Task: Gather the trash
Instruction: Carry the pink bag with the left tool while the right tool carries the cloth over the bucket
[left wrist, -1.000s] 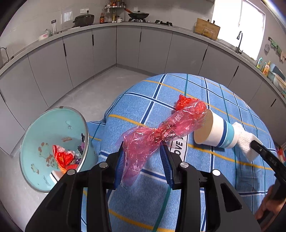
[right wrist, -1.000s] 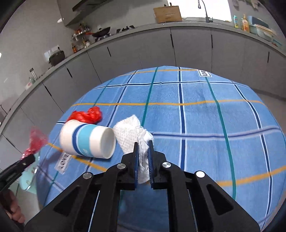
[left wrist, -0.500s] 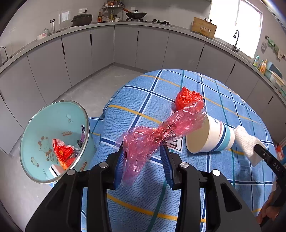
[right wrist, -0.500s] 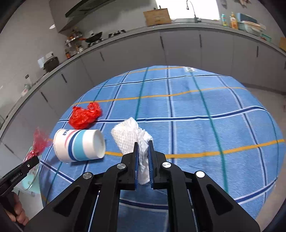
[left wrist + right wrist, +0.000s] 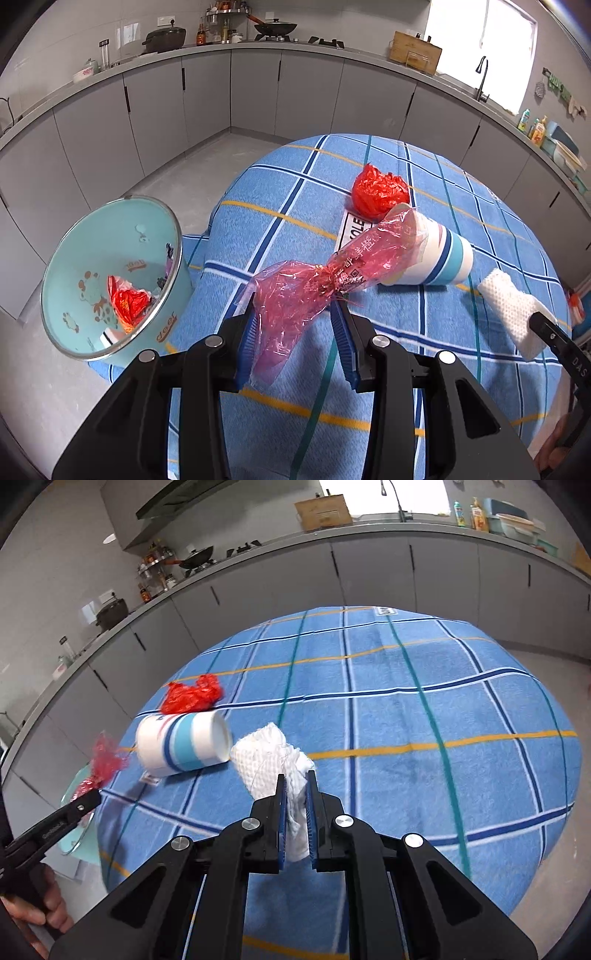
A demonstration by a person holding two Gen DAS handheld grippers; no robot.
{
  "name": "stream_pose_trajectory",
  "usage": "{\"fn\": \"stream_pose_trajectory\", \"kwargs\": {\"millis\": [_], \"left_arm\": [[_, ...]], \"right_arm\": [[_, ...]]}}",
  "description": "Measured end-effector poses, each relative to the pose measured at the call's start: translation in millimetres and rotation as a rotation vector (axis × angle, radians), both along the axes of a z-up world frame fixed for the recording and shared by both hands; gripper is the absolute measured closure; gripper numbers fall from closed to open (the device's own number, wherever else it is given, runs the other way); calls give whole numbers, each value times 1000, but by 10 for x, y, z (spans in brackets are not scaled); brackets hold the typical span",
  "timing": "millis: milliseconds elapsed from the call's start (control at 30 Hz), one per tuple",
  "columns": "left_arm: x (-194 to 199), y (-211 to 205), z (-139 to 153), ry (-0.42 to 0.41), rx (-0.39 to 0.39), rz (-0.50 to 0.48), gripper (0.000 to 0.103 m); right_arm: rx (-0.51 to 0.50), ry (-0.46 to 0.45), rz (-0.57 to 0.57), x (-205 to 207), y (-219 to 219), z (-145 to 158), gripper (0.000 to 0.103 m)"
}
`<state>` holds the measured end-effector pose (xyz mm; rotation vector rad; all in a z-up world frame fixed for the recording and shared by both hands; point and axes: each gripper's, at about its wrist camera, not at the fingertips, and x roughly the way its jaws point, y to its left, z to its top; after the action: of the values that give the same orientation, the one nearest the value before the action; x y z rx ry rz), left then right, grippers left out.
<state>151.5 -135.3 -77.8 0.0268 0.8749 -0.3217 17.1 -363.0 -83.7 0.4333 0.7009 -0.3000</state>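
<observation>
Change: paper cup (image 5: 432, 258) has shifted right in the left view and the crumpled red bag (image 5: 378, 192) is now fully uncovered.
Red wrapper (image 5: 325, 280): hangs over the table's near left part, between the spread pads of the left gripper (image 5: 297, 332), touching only the left pad; long axis runs from gripper up-right toward the cup.
White tissue (image 5: 275, 764): clamped in the right gripper (image 5: 295, 812), above the blue checked tablecloth (image 5: 424, 720).
Room: cloth beyond is bare.
Neighbours: cup lies on its side (just beside tissue); teal bin (image 5: 74, 258) stands off the table's left edge, trash inside.
</observation>
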Motion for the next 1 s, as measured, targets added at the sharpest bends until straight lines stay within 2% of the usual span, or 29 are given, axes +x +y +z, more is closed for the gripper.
{"fn": "stream_pose_trajectory", "kwargs": {"millis": [400, 1000], "left_arm": [[-150, 204, 63, -26, 11, 25, 65], [-7, 926, 70, -31, 6, 169, 65]], "right_arm": [[14, -23, 149, 151, 582, 109, 92], [-22, -62, 358, 758, 1528, 296, 92]]}}
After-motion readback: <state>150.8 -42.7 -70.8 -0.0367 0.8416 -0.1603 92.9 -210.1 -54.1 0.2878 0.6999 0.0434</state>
